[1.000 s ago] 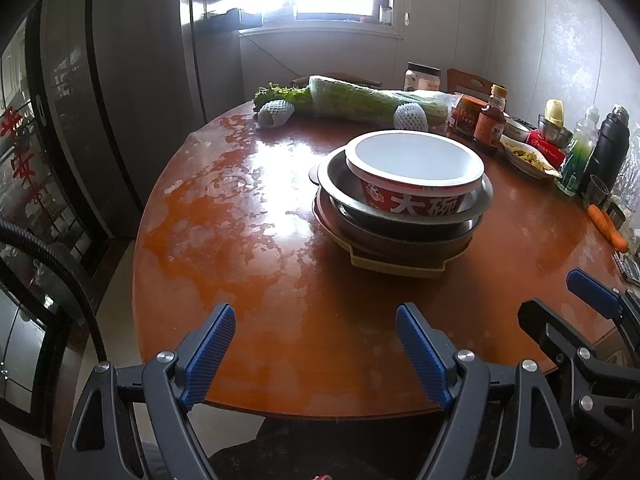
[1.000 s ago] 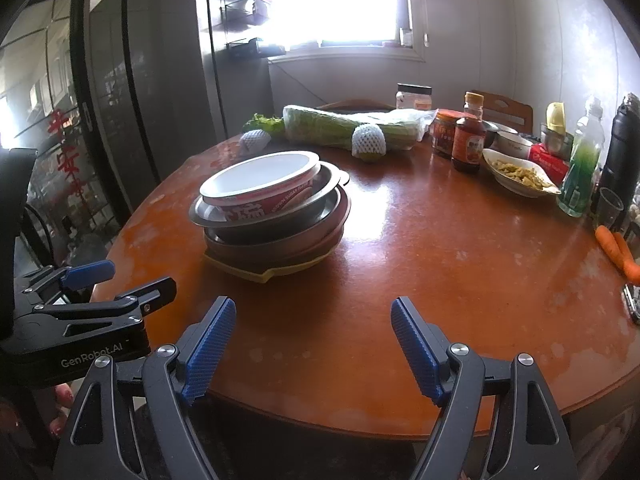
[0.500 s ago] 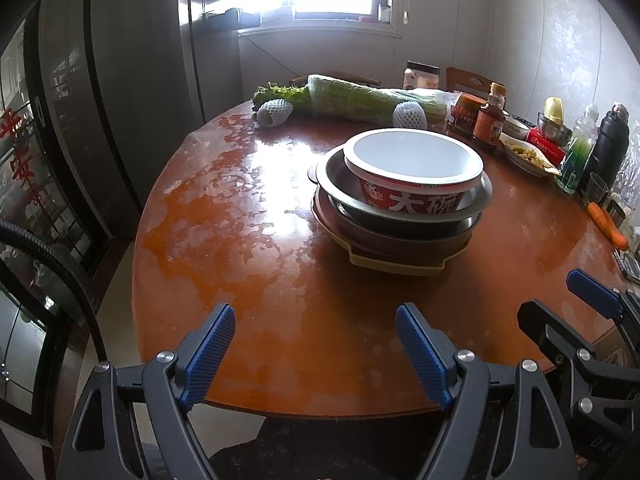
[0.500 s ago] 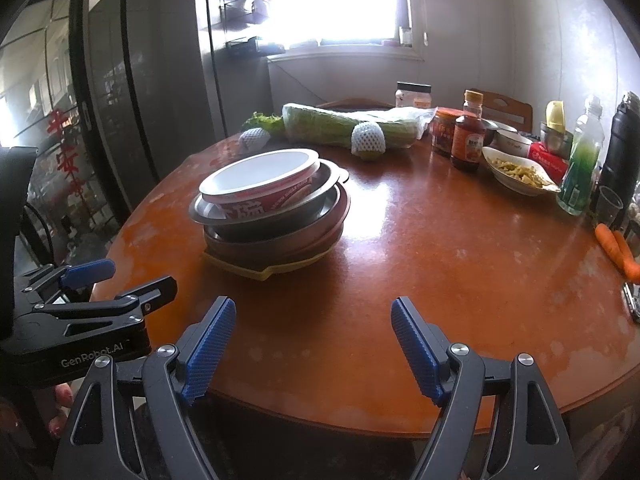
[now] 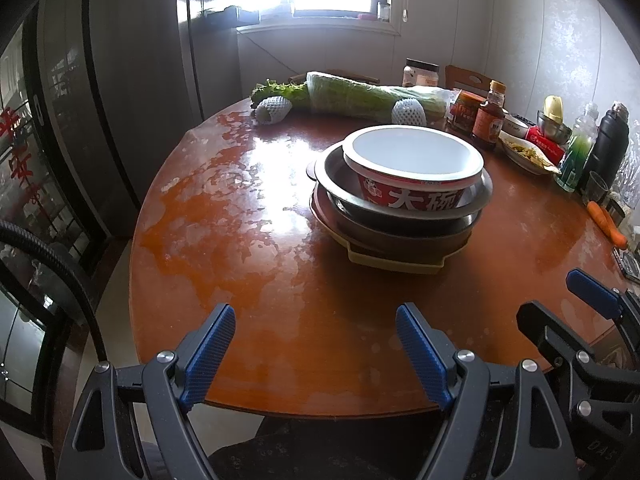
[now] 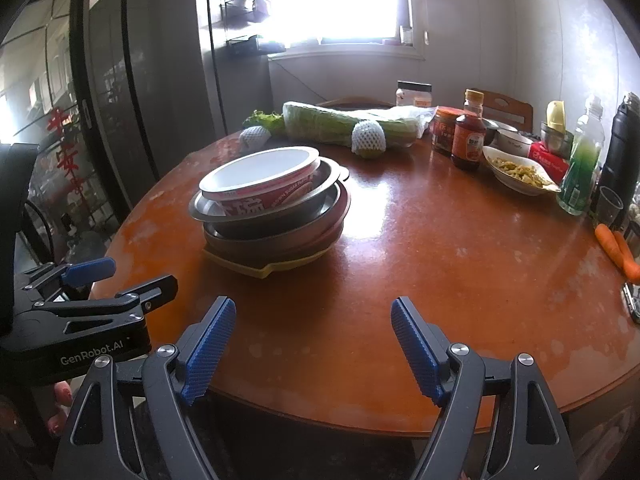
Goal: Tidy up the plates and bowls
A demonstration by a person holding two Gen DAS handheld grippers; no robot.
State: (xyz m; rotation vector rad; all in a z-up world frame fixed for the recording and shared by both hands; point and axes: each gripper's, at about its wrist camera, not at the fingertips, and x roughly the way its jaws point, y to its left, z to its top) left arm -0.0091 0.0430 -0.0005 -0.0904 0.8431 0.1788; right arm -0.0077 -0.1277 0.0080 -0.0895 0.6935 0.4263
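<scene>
With both grippers, left (image 5: 316, 354) and right (image 6: 312, 350), open and empty, I approach the bowl (image 5: 416, 168) at one o'clock, gripping its rim squarely.

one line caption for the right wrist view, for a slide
Open right gripper hovers at the edge of a round wooden table, facing a stack of nested bowls.

One nested stack sits upright on the round table, well ahead of the fingers and untouched: a red-and-white paper bowl (image 5: 414, 164) on top, inside a steel bowl (image 5: 400, 204), over a brown dish (image 5: 392, 236), on a yellow plate (image 5: 394, 262) at the bottom.
</scene>
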